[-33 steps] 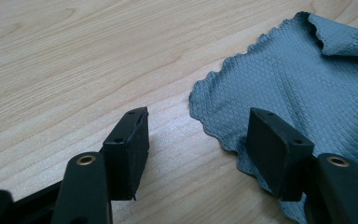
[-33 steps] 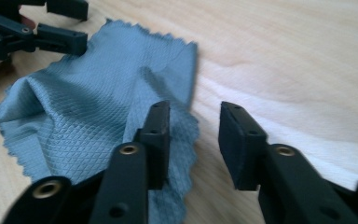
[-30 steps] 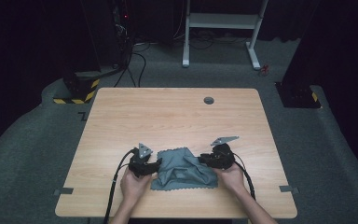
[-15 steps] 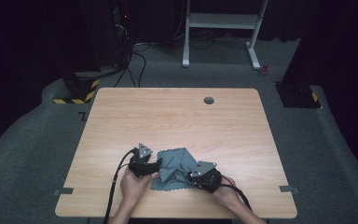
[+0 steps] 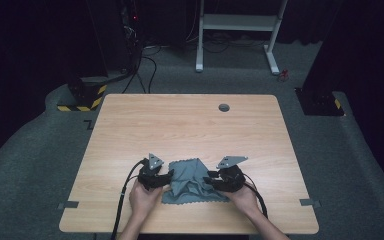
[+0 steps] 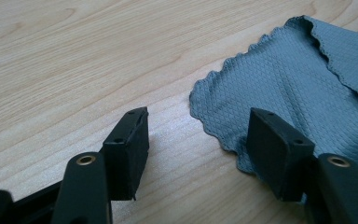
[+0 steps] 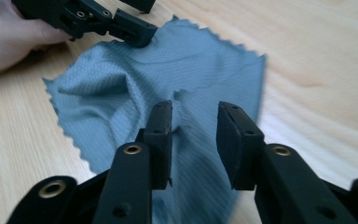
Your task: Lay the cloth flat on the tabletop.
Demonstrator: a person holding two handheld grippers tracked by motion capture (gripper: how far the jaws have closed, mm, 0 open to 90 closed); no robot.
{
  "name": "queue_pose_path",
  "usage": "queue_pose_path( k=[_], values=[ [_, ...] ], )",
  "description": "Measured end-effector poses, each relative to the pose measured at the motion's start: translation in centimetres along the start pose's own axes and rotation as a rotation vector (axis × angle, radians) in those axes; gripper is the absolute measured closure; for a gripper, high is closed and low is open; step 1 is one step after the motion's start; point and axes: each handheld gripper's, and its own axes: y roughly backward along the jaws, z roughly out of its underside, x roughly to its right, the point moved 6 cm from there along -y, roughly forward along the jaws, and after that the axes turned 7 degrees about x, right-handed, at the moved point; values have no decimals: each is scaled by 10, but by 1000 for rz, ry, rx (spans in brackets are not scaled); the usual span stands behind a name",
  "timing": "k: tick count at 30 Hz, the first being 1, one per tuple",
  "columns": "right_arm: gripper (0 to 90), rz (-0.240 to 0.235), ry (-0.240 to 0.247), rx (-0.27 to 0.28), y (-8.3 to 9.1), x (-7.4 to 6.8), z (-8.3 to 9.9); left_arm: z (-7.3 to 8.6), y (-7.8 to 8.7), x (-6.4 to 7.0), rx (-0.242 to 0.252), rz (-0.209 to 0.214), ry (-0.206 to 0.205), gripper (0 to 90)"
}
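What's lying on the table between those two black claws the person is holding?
A rumpled grey-blue cloth with a scalloped edge lies between the left claw and the right claw. The high view shows it best, on the wooden table.

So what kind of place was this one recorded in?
Probably a lab or recording studio: a bare wooden table on grey carpet, black curtains around it, and cables behind.

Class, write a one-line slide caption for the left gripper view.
Open left gripper poised at the scalloped edge of a grey cloth on a wooden table.
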Motion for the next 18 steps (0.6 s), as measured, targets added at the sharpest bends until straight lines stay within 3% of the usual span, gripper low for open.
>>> queue_pose_path(
  k=[1,4,6,9,12,15,16,18],
  values=[
    [647,-23,-31,-7,-7,-2,0,0,0,0,0,0,-1,393],
    [668,-42,-55,-17,-13,-3,-1,0,0,0,0,0,-1,393],
    [754,-72,-74,-37,-19,-4,-3,0,0,0,0,0,-1,392],
    [832,-76,-57,-35,-19,-5,-3,0,0,0,0,0,-1,393],
    [898,-46,-23,-21,-14,-6,-5,0,0,0,3,0,-2,401],
    [883,-51,-27,-7,-12,-5,-6,0,0,0,3,0,-2,404],
    [805,-58,-39,7,-10,-5,-8,0,0,0,3,0,-2,404],
    [775,-61,-40,14,-10,-5,-9,0,0,0,3,0,-2,405]
  ],
)
